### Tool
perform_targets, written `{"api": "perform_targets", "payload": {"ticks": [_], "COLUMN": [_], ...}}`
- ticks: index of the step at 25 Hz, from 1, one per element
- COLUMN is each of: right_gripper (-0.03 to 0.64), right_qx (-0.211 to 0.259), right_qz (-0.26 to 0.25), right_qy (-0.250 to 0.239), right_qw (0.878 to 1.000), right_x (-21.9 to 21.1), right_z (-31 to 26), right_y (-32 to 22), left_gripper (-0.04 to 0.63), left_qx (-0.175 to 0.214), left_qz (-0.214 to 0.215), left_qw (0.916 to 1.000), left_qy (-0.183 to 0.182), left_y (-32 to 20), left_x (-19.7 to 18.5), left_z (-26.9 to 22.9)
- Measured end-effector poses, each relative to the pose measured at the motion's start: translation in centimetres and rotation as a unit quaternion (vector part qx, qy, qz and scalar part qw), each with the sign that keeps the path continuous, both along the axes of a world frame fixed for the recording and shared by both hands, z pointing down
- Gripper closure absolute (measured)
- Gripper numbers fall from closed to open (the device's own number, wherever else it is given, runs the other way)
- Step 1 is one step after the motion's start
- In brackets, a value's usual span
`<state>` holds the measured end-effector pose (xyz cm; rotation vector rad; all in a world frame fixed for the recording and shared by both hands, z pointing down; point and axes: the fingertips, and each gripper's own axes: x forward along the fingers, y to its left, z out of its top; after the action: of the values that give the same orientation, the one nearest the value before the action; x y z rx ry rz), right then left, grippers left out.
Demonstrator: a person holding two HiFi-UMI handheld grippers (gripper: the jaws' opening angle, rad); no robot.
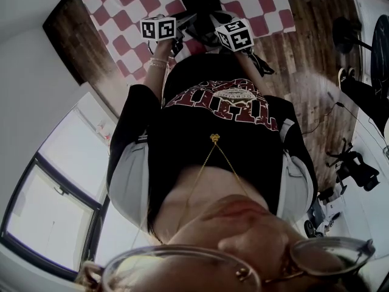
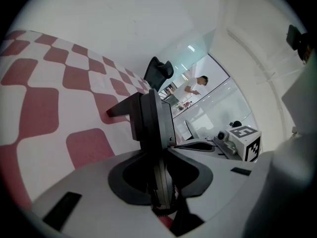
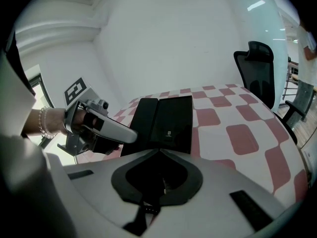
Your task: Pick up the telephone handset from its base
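The black telephone (image 1: 200,2) lies on a red-and-white checked tablecloth. In the right gripper view its narrow handset (image 3: 146,120) forms the left part, beside the wider base (image 3: 174,123). My left gripper (image 3: 130,135) reaches the handset's near left edge. In the left gripper view the handset (image 2: 151,118) stands edge-on between the jaw tips, and the left gripper (image 2: 157,150) is shut on it. My right gripper (image 3: 158,151) hangs just short of the phone's near edge, its jaw tips meeting with nothing between them.
The checked tablecloth (image 3: 237,133) spreads to the right of the phone. A black office chair (image 3: 257,73) stands beyond the table's far right edge. The right gripper's marker cube (image 2: 246,142) sits close to the left gripper. A person (image 2: 195,86) stands behind glass, far off.
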<state>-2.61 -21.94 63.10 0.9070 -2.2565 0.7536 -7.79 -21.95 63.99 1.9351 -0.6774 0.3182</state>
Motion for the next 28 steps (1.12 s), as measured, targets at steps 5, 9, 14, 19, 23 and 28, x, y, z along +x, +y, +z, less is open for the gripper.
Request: {"api": "perform_targets", "payload": {"ticks": [5, 9, 14, 19, 23, 28], "right_gripper": [0.597, 0.597, 0.597, 0.597, 0.597, 0.597], "right_qx": [0.002, 0.003, 0.004, 0.005, 0.005, 0.003], "right_qz": [-0.006, -0.011, -0.014, -0.017, -0.019, -0.023], "right_qy": [0.001, 0.001, 0.000, -0.003, -0.004, -0.006], "right_qw": [1.000, 1.000, 1.000, 1.000, 1.000, 1.000], "right_x": [-0.1, 0.0, 0.0, -0.1, -0.1, -0.1], "right_z": [0.1, 0.1, 0.1, 0.3, 0.3, 0.5], "right_y": [0.1, 0.1, 0.1, 0.1, 0.1, 0.1], "left_gripper": [0.497, 0.500, 0.505, 0.516, 0.517, 0.517], "left_qx": [0.008, 0.016, 0.018, 0.005, 0.019, 0.021], "left_qz": [-0.006, -0.010, -0.016, -0.029, -0.030, -0.040], "left_qw": [0.9999, 0.9998, 0.9997, 0.9995, 0.9993, 0.9986], "left_qy": [0.000, 0.002, 0.005, 0.014, 0.013, 0.025], "left_y": [0.3, 0.1, 0.3, 0.7, 0.3, 0.2], "left_x": [-0.1, 0.2, 0.4, 0.0, 0.3, 0.2], "left_z": [-0.3, -1.0, -1.4, -0.4, -1.6, -2.2]}}
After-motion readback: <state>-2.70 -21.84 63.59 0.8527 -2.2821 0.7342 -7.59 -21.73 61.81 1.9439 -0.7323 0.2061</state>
